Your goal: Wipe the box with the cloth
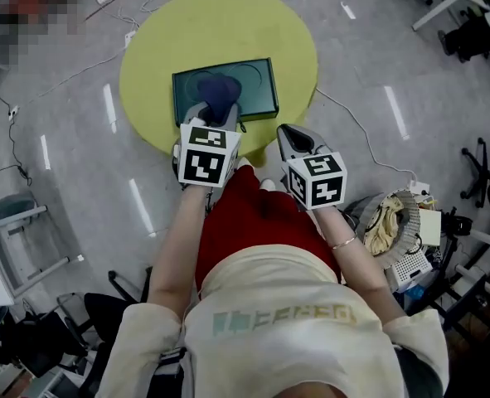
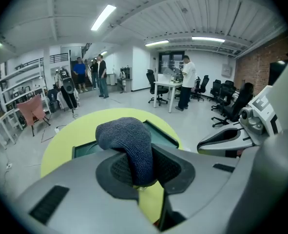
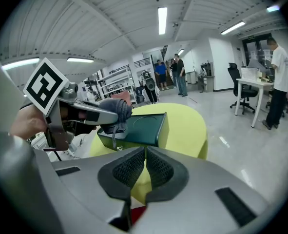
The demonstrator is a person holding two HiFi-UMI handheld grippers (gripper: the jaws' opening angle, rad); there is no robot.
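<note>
A dark green flat box point(image 1: 243, 89) lies on a round yellow-green table point(image 1: 170, 31). My left gripper point(image 1: 213, 116) is shut on a dark blue knitted cloth point(image 2: 129, 140), which bulges out over the box's near edge point(image 1: 217, 92). In the right gripper view the cloth point(image 3: 112, 109) hangs at the box's point(image 3: 144, 123) near corner. My right gripper point(image 1: 293, 143) is shut with nothing between its jaws point(image 3: 144, 167), held off the table's near right edge, apart from the box.
Cables point(image 1: 87, 65) run across the grey floor around the table. A basket of clutter point(image 1: 394, 226) stands at the right. Office chairs point(image 2: 231, 101), a desk point(image 2: 165, 87) and several people point(image 2: 92, 74) are in the background. Metal racks point(image 1: 12, 247) stand at the left.
</note>
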